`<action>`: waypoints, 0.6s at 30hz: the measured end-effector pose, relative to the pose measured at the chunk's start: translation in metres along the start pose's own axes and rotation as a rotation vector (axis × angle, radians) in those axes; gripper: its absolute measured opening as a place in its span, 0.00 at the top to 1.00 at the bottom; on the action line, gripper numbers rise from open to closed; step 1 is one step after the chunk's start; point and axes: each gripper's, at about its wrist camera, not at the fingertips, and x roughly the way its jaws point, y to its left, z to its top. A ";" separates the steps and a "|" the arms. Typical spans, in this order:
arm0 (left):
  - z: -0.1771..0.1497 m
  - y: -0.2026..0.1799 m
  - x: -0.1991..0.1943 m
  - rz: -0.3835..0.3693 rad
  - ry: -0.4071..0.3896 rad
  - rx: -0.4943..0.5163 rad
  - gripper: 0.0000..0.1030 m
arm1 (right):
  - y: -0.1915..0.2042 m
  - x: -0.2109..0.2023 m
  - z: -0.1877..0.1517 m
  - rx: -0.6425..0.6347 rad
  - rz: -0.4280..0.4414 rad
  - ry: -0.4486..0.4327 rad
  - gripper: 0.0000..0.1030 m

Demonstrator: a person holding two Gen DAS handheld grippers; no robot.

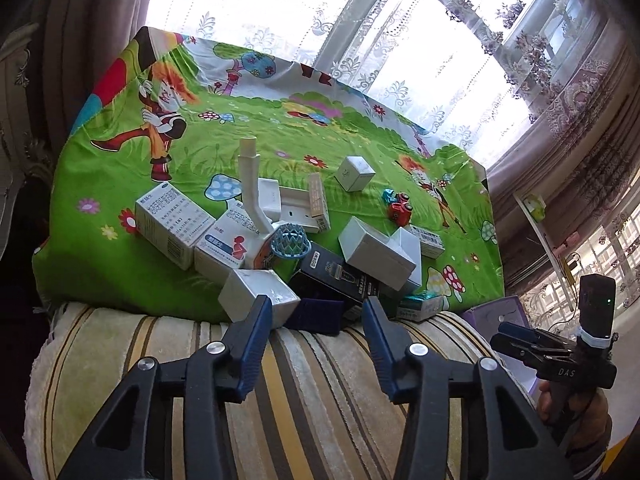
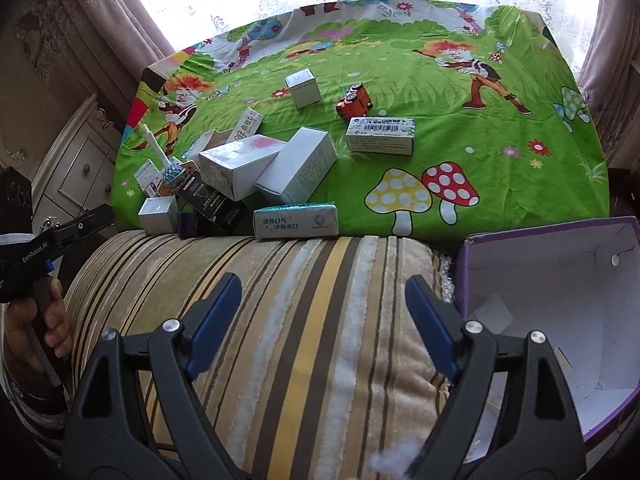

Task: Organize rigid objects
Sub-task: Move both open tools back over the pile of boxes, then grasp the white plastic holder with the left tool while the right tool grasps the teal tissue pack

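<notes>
A heap of small boxes lies on the green cartoon cloth (image 1: pixel 280 136): a white box (image 1: pixel 258 294) at the near edge, a black box (image 1: pixel 334 278), a dark blue case (image 1: pixel 316 314) and white medicine boxes (image 1: pixel 174 224). A white plastic tube (image 1: pixel 252 184) and a blue ring (image 1: pixel 291 242) lie among them. A red toy car (image 1: pixel 400 210) sits farther right. My left gripper (image 1: pixel 318 308) is open and empty over the striped cushion, just short of the blue case. My right gripper (image 2: pixel 324 284) is open and empty over the cushion, short of a teal box (image 2: pixel 296 220).
A purple-rimmed open box (image 2: pixel 560 292) with a white inside stands right of the striped cushion (image 2: pixel 304 320). A lone white cube (image 2: pixel 303 88) and a green-white box (image 2: pixel 380 135) lie on the cloth. Lace curtains and a window stand behind the table. A cabinet stands at the left.
</notes>
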 end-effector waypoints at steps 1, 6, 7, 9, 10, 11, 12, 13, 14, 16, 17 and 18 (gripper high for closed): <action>0.004 0.002 0.002 0.006 0.002 0.000 0.55 | 0.001 0.005 0.002 -0.005 0.001 0.014 0.16; 0.026 0.015 0.019 0.035 0.017 -0.011 0.55 | 0.005 0.024 0.013 -0.023 -0.002 0.061 0.15; 0.031 0.017 0.023 0.040 0.019 -0.011 0.55 | 0.006 0.027 0.016 -0.028 -0.007 0.065 0.15; 0.041 0.022 0.030 0.040 0.027 -0.019 0.55 | 0.009 0.034 0.021 -0.038 -0.004 0.078 0.15; 0.045 0.026 0.034 0.044 0.031 -0.028 0.55 | 0.010 0.038 0.023 -0.043 -0.001 0.085 0.15; 0.050 0.030 0.038 0.048 0.032 -0.037 0.55 | 0.012 0.041 0.025 -0.049 0.000 0.092 0.15; 0.054 0.034 0.041 0.051 0.033 -0.044 0.55 | 0.013 0.044 0.027 -0.055 0.002 0.098 0.15; 0.057 0.037 0.045 0.054 0.036 -0.051 0.55 | 0.015 0.047 0.028 -0.063 0.007 0.104 0.15; 0.061 0.041 0.049 0.057 0.039 -0.060 0.55 | 0.017 0.049 0.030 -0.070 0.012 0.110 0.15; 0.067 0.048 0.057 0.049 0.048 -0.076 0.55 | 0.019 0.054 0.032 -0.078 0.015 0.117 0.15; 0.070 0.050 0.061 0.045 0.051 -0.081 0.55 | 0.019 0.057 0.033 -0.081 0.017 0.122 0.15; 0.072 0.052 0.064 0.040 0.053 -0.085 0.55 | 0.020 0.060 0.034 -0.082 0.019 0.127 0.15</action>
